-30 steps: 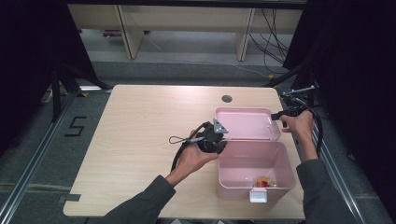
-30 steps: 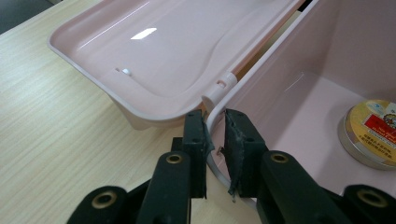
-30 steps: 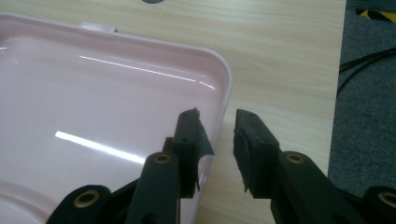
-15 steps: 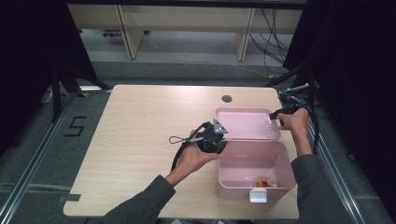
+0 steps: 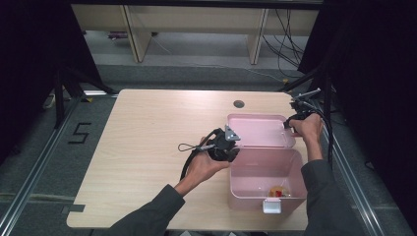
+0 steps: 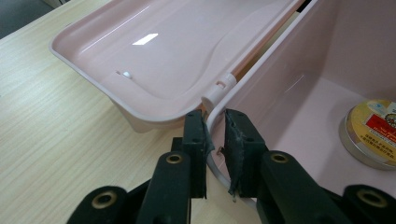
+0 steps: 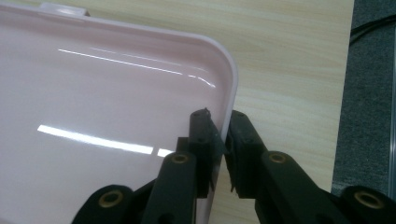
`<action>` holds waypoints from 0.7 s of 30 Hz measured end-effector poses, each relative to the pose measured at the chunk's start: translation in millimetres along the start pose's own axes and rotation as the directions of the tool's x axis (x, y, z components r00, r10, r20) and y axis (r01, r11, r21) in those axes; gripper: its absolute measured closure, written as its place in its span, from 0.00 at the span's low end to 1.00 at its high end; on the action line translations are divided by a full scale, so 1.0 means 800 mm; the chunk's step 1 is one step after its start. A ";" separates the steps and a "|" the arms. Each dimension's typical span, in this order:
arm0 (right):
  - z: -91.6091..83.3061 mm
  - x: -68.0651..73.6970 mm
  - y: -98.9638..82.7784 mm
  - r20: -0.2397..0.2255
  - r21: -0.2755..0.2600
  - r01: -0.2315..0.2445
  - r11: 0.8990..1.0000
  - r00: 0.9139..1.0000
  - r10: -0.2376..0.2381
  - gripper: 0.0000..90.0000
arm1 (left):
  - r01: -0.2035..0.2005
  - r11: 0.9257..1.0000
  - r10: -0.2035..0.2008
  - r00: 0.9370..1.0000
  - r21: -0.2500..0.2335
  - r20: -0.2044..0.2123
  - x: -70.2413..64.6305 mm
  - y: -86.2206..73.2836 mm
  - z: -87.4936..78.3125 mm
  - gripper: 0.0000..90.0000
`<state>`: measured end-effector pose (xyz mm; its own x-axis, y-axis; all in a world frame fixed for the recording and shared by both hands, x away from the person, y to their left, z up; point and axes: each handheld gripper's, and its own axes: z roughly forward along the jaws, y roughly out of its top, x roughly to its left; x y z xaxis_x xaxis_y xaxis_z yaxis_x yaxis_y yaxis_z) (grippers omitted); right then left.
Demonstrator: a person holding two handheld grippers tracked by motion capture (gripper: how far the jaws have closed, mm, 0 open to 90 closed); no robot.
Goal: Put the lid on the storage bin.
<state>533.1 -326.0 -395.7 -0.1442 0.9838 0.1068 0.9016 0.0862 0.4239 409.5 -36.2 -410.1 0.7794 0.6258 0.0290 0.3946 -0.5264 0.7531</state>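
High view, tabletop (image 5: 147, 147): pale wood, filling the middle of the frame.
Pink box (image 5: 265, 179): lower right of centre, open, standing on the tabletop.
Lid (image 5: 260, 130): hinged back flat behind the box, inside face up.
Left gripper (image 6: 215, 135): jaws clamped on the box's rim beside the hinge, steadying it.
Right gripper (image 7: 223, 135): at the lid's far right corner; jaws have just been closing, and now pinch the lid's edge between them.
Round tin (image 6: 373, 133): gold-topped, on the box floor, right edge of the left gripper view.
Meaning: with the lid gripped, swinging it shut looks like the coming step.
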 end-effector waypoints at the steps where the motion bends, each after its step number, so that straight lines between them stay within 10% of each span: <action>1: -0.001 -0.002 0.000 0.009 -0.007 0.024 1.000 1.000 -0.024 0.93 | 0.000 1.000 0.000 1.000 0.000 0.000 0.000 0.000 0.000 0.87; 11: -0.018 0.005 -0.002 0.022 -0.059 0.002 0.998 1.000 -0.001 0.95 | 0.000 1.000 0.000 1.000 -0.003 0.000 -0.001 0.000 0.000 0.87; 12: -0.019 0.000 -0.002 0.038 -0.090 0.066 0.994 0.997 -0.063 0.96 | -0.002 1.000 0.002 1.000 -0.004 0.000 -0.002 0.000 0.000 0.87; 21: -0.052 -0.002 -0.012 0.017 -0.209 0.055 0.976 0.998 -0.053 0.96 | 0.005 1.000 -0.005 1.000 -0.020 0.006 -0.005 -0.001 0.001 0.87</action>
<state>507.2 -334.9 -362.3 -0.1845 0.9804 0.0693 0.7869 0.1051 0.6081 406.6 -38.6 -411.2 0.7804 0.6249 0.0210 0.3887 -0.5113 0.7665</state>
